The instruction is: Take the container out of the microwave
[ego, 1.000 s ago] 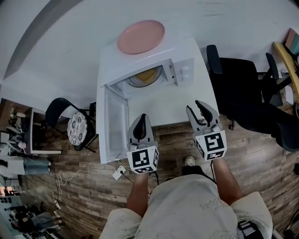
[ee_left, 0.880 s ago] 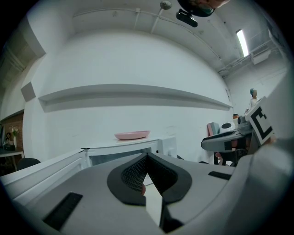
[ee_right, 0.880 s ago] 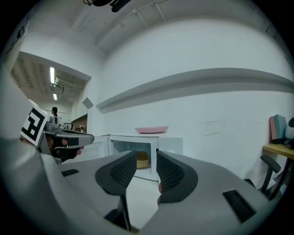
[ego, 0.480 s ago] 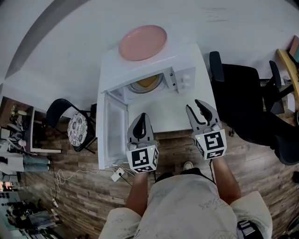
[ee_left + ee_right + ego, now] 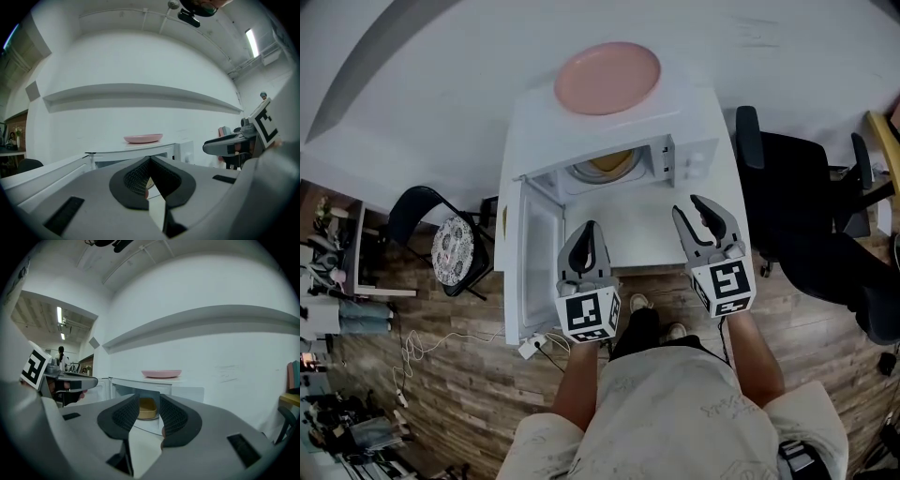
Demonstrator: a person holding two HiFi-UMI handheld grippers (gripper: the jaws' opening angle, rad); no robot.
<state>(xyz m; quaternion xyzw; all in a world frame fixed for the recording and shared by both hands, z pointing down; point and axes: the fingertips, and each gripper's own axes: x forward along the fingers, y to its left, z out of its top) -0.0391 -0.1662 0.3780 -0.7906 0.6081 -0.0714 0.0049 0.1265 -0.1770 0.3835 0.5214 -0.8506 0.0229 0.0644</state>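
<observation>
1. So, approach step: we held both tongs short of the open microwave (image 5: 619,122), with the yellow container (image 5: 612,161) inside it.
2. Our left tongs (image 5: 589,227) were together, right tongs (image 5: 689,208) apart, both empty.
3. Next move, we judged: reach in and clamp the container's rim.
4. Count: one microwave, one container, one pink plate (image 5: 607,78) on top.

A white table (image 5: 645,227) carries the open microwave (image 5: 546,131), with a pink plate (image 5: 607,78) on top.

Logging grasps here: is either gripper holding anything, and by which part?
Nothing is held. The left gripper is shut empty, the right gripper open; the yellow container sits in the microwave.
</observation>
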